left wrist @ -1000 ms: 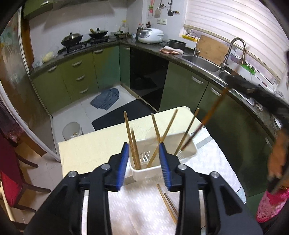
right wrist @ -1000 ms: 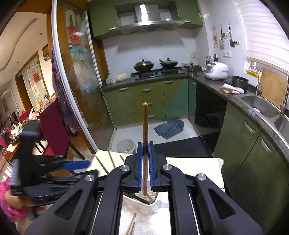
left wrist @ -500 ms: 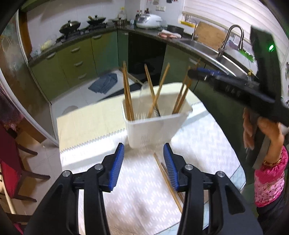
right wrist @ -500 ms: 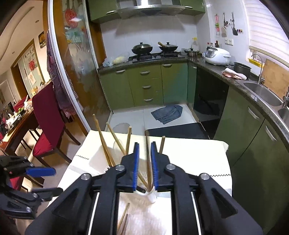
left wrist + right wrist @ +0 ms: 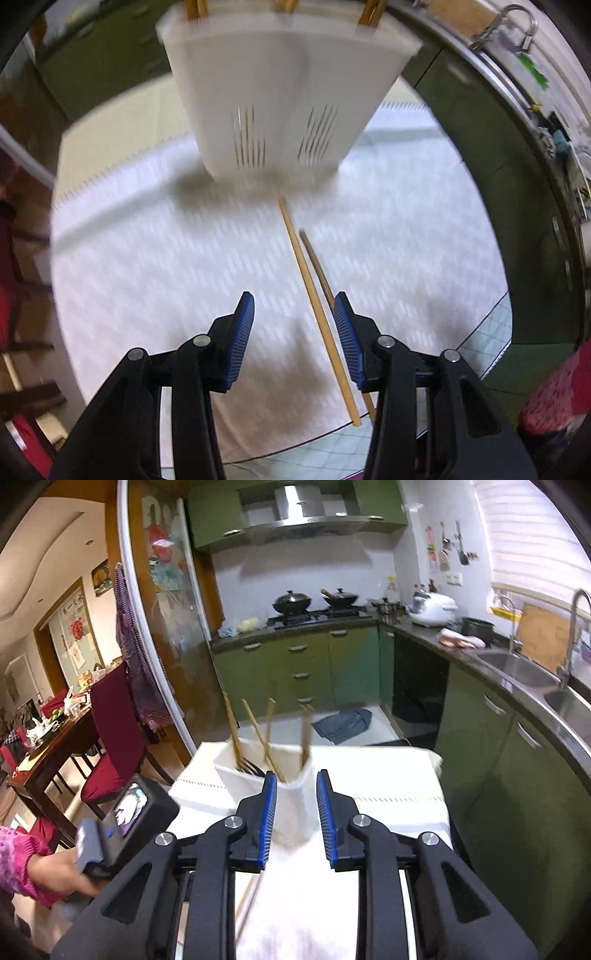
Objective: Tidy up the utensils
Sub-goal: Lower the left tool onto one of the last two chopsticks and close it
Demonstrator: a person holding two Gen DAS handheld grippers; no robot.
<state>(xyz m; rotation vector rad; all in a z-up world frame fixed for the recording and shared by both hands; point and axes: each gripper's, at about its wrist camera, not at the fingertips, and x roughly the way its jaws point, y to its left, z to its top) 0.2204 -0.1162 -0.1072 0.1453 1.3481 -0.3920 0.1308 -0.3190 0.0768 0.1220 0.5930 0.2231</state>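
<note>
Now the left gripper (image 5: 293,325) hangs with fingers wide apart and empty over two loose chopsticks (image 5: 317,314) on the counter (image 5: 147,258), before the white utensil basket (image 5: 284,99). Best straddle one stick mid-length, then close. The right gripper (image 5: 295,808) gapes empty too.

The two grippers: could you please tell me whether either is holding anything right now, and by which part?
Nothing is held. The left gripper is open above two wooden chopsticks on the cloth; the right gripper is open before the white plastic utensil basket.
</note>
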